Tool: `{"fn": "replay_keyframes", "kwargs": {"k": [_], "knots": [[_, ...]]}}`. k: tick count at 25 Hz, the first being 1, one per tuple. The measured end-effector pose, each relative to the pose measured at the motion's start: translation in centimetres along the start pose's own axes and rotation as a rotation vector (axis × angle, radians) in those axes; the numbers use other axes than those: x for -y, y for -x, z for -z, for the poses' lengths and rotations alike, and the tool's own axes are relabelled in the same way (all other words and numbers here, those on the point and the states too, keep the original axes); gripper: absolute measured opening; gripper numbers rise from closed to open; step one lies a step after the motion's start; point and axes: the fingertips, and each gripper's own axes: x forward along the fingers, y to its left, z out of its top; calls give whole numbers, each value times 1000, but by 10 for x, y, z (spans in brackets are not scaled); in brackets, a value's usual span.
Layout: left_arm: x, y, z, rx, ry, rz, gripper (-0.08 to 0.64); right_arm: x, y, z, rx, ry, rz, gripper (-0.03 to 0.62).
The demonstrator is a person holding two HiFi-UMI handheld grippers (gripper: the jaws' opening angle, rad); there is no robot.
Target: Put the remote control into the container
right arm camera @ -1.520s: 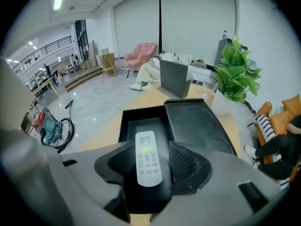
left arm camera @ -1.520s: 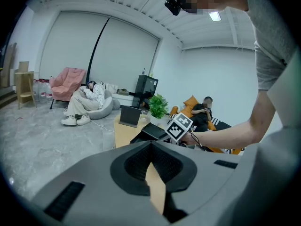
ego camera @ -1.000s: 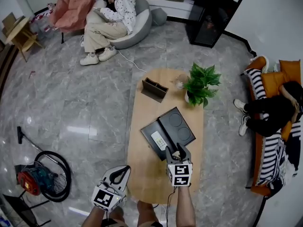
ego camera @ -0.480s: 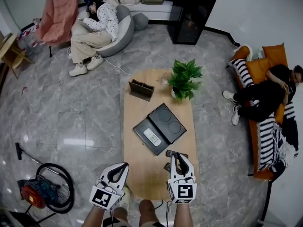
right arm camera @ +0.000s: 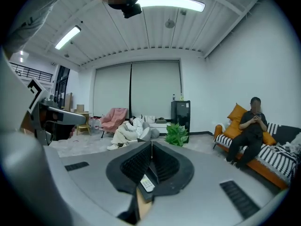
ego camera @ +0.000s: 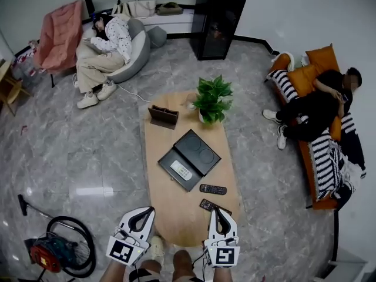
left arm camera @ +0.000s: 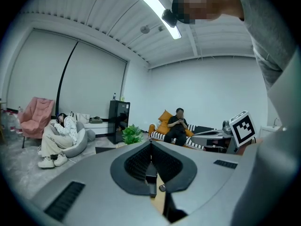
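Remote [ego camera: 180, 170] is lying in the container [ego camera: 189, 182] on the table [ego camera: 176, 207].
Left gripper [ego camera: 147, 211] is hovering shut, empty; right gripper [ego camera: 218, 211], jaws just closing, is empty too.

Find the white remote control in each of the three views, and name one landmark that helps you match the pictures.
Head view: the white remote lies in the black container at the middle of the table.
Left gripper view: it cannot be made out.
Right gripper view: the white remote shows small at low centre, below the picture's middle.
Shared landmark: the potted plant, on the table's far end.
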Motion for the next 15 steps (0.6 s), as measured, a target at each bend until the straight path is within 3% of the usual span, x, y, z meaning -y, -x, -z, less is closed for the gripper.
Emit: {"fn": "replay_keyframes", "kwargs": {"k": [7,15], "knots": [[19,8,0,-13,-32,58,8,-3,34,8,-13,-34,21,12],[30,4,5,-13,-16,58,8,6,43,12,-13,-39,35,12]]}}
